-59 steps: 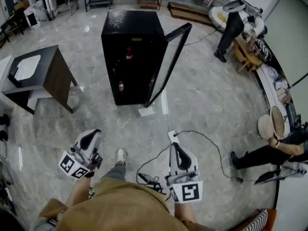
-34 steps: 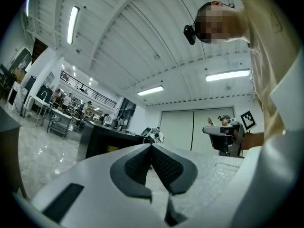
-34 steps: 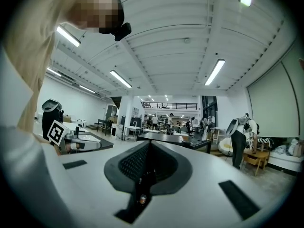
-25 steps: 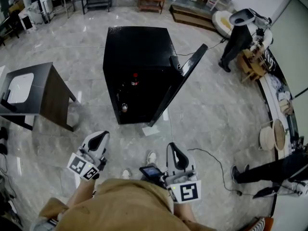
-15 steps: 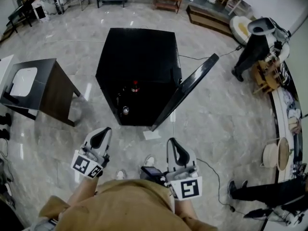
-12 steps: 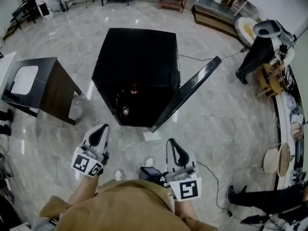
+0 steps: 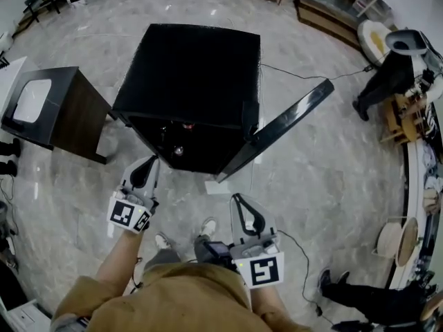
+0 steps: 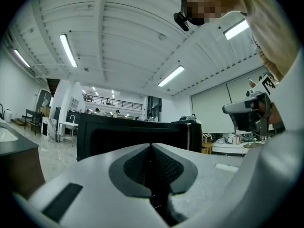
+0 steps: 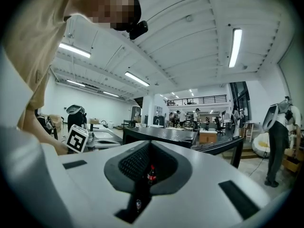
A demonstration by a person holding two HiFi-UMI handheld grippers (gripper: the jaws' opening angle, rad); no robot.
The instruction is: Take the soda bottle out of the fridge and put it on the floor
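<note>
The black fridge (image 7: 187, 75) stands in front of me with its door (image 7: 284, 130) swung open to the right. Inside it, the soda bottle (image 7: 185, 124) with a red cap stands on an upper shelf, and a small can (image 7: 178, 151) sits lower down. My left gripper (image 7: 145, 163) is shut and empty, just short of the fridge's open front. My right gripper (image 7: 239, 199) is lower, near my feet, also shut and empty. In the right gripper view the soda bottle (image 9: 151, 174) shows through the slit below the right gripper's (image 9: 150, 148) closed tips. The left gripper (image 8: 152, 148) points at the fridge (image 8: 137, 134).
A dark side table (image 7: 66, 109) with a white tray stands left of the fridge. A white sheet (image 7: 217, 185) lies on the floor below the door. A cable (image 7: 291, 244) runs over the floor at right. A person (image 7: 387, 75) stands far right; another sits at bottom right (image 7: 360, 296).
I have stepped closer to the fridge, which now fills more of the head view. Both grippers moved forward, the left one up to the fridge's front. Both stayed shut.
</note>
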